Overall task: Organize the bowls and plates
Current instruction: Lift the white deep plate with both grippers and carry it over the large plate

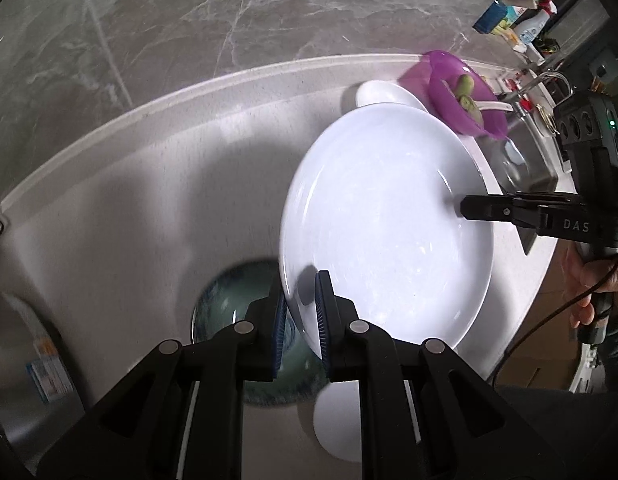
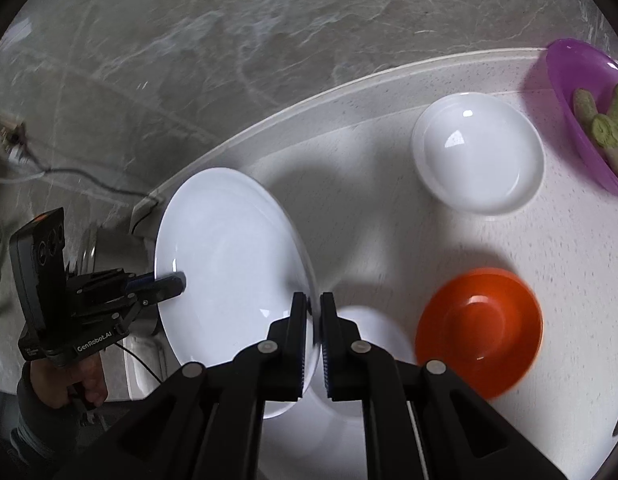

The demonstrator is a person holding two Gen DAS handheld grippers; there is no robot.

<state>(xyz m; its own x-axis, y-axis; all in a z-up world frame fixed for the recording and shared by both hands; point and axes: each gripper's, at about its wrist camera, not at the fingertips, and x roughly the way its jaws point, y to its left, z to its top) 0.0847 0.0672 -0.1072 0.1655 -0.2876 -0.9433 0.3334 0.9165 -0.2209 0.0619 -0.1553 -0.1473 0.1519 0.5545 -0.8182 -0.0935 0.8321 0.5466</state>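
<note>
A large white plate (image 1: 389,208) (image 2: 229,248) hangs above the counter, held at two opposite rims. In the left wrist view my left gripper (image 1: 301,292) is shut on the plate's near rim. Across the plate, my right gripper (image 1: 465,208) is clamped on its right rim. The right wrist view gives the reverse: my right gripper (image 2: 313,300) pinches the near rim, and my left gripper (image 2: 179,282) bites the left rim. On the counter sit a small white plate (image 2: 479,152) (image 1: 381,94), an upturned orange bowl (image 2: 479,328) and a dark green bowl (image 1: 229,300).
A purple bowl (image 1: 465,92) (image 2: 585,108) holding green vegetable pieces stands at the back of the white speckled counter (image 2: 369,184). Another white dish (image 2: 361,340) lies under the lifted plate. A metal sink (image 1: 525,160) and bottles (image 1: 525,20) lie to the right, against a marble wall (image 1: 229,20).
</note>
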